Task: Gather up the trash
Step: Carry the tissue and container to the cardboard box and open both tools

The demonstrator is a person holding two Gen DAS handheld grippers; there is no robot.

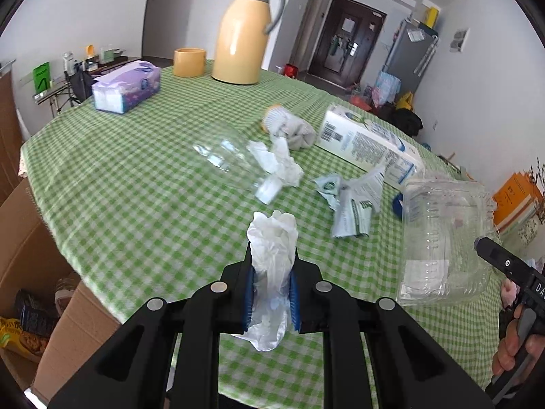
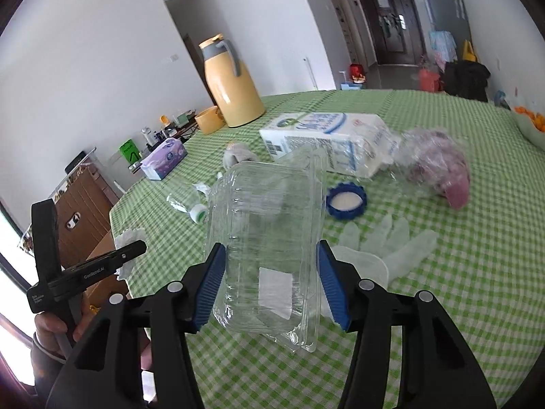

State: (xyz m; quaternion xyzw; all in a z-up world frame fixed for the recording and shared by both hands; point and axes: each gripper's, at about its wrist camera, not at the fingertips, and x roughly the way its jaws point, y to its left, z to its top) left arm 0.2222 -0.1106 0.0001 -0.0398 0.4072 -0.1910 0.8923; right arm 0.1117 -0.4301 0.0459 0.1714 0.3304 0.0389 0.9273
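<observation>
Crumpled white tissue is clamped in the left claw and a clear clamshell box in the right claw, both above the table; carrying to the cardboard box at nine o'clock is judged next.

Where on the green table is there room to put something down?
There is bare green checked cloth between the purple tissue box and the clear plastic bottle. Around the white milk carton and crumpled white tissue it is crowded.
</observation>
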